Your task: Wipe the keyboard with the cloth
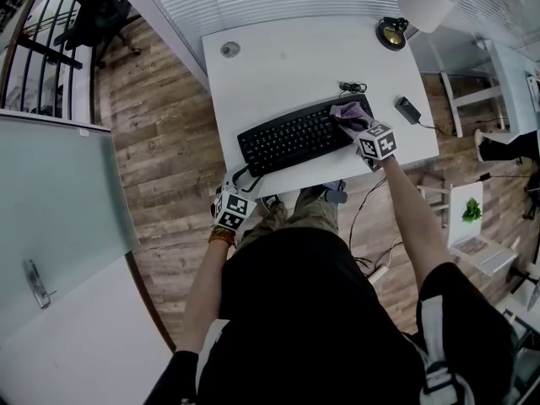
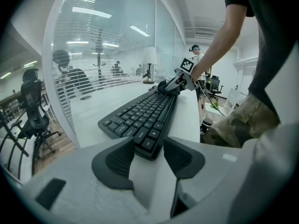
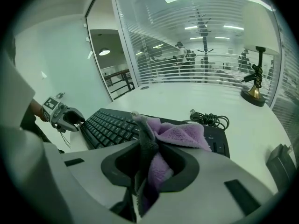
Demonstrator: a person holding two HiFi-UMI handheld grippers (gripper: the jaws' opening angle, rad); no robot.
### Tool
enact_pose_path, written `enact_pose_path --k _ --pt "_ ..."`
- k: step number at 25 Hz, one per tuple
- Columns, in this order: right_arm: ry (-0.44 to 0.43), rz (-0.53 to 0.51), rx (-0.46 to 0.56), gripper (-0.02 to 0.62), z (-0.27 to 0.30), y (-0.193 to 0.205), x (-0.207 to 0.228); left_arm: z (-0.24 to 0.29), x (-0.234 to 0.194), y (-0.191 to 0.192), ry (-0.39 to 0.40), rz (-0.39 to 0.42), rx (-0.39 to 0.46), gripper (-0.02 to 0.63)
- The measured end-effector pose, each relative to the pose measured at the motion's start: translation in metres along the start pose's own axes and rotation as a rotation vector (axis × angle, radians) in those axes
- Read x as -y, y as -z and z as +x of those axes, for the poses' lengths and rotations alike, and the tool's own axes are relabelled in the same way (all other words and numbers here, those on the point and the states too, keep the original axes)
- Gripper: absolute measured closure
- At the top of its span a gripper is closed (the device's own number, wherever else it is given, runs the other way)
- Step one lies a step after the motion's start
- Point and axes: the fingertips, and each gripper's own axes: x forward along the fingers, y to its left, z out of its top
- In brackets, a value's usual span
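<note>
A black keyboard (image 1: 291, 139) lies slantwise on the white desk (image 1: 278, 66). My right gripper (image 1: 359, 129) is shut on a bunched purple cloth (image 1: 348, 112), which rests on the keyboard's right end. In the right gripper view the cloth (image 3: 180, 135) spills out of the gripper (image 3: 152, 148) onto the keys (image 3: 105, 125). My left gripper (image 1: 245, 178) sits at the keyboard's front left corner by the desk edge. In the left gripper view its jaws (image 2: 148, 155) straddle that corner of the keyboard (image 2: 145, 113), the pads against it.
A coiled cable (image 1: 353, 86) lies just behind the keyboard. A small black device (image 1: 407, 110) sits to its right, a lamp base (image 1: 391, 34) at the back right corner and a round grommet (image 1: 229, 49) at the back left. A glass wall runs behind the desk.
</note>
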Motion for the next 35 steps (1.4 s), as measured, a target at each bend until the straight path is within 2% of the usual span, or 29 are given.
enact_pose_path --k 5,14,21,28,32,35 --pt "-0.057 -0.087 -0.035 0.505 0.011 -0.003 -0.026 -0.001 0.0 0.0 0.0 -0.001 -0.003 0.407" --pt "-0.093 -0.12 -0.037 0.505 0.018 -0.007 -0.043 -0.001 0.0 -0.001 -0.005 -0.002 0.003 0.407" --pt "-0.165 -0.214 -0.074 0.505 0.028 -0.008 -0.068 0.0 0.001 0.0 -0.002 -0.01 0.004 0.402" --pt "-0.189 -0.21 -0.069 0.505 0.033 -0.01 -0.077 0.0 0.001 0.0 -0.002 -0.007 0.003 0.402" --pt "-0.224 -0.288 -0.09 0.505 0.039 -0.01 -0.095 0.0 0.001 0.0 0.001 -0.008 0.005 0.402" --pt "-0.245 -0.299 -0.096 0.505 0.042 -0.011 -0.1 0.0 0.001 0.0 0.002 -0.006 0.009 0.402"
